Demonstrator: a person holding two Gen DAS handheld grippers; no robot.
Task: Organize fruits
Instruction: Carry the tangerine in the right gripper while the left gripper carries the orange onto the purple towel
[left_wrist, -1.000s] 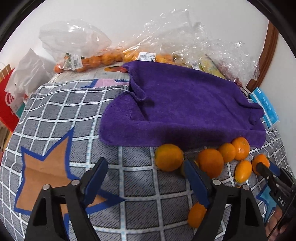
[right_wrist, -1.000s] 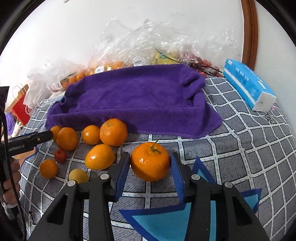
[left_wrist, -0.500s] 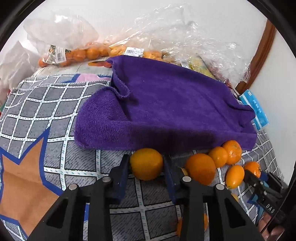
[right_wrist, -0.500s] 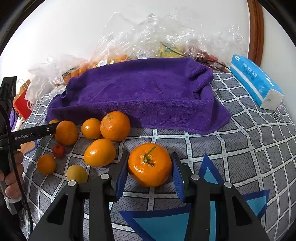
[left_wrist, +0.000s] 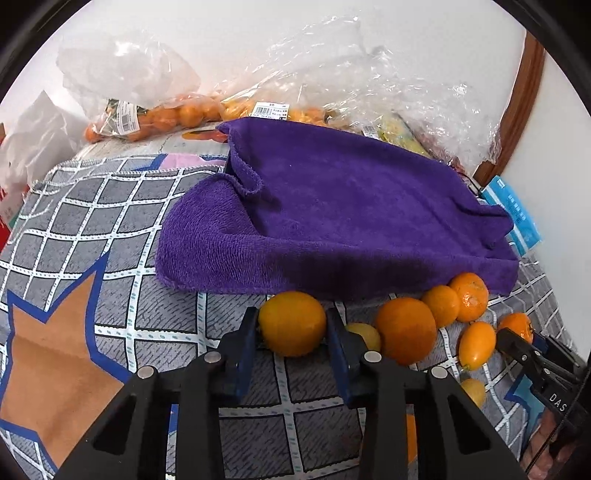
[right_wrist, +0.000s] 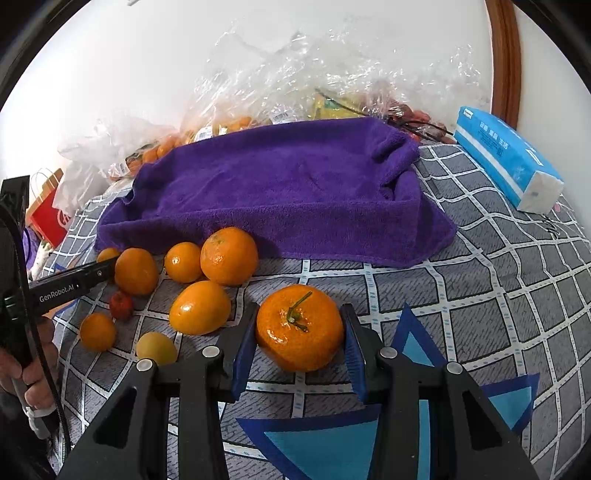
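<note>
In the left wrist view my left gripper (left_wrist: 291, 330) is shut on a smooth orange (left_wrist: 291, 323) just in front of the purple towel (left_wrist: 332, 214). Beside it to the right lie more oranges (left_wrist: 406, 330) and an oblong one (left_wrist: 476, 345). In the right wrist view my right gripper (right_wrist: 300, 332) is shut on a mandarin (right_wrist: 299, 326) with a green stem, on the checked cloth (right_wrist: 480, 295) near the purple towel (right_wrist: 277, 192). Several loose oranges (right_wrist: 229, 254), a small red fruit (right_wrist: 120, 305) and a yellowish fruit (right_wrist: 156, 348) lie to its left, where the left gripper's finger (right_wrist: 74, 284) reaches in.
Clear plastic bags of fruit (left_wrist: 177, 114) are heaped against the white wall behind the towel. A blue tissue pack (right_wrist: 509, 158) lies at the right by a wooden frame (right_wrist: 506, 55). A red paper bag (right_wrist: 48, 218) stands at the left edge. A hand (right_wrist: 33, 376) grips the left tool.
My left gripper moved forward to the orange by the towel's front edge and closed on it. The right gripper stayed in place, gripping the mandarin throughout.
</note>
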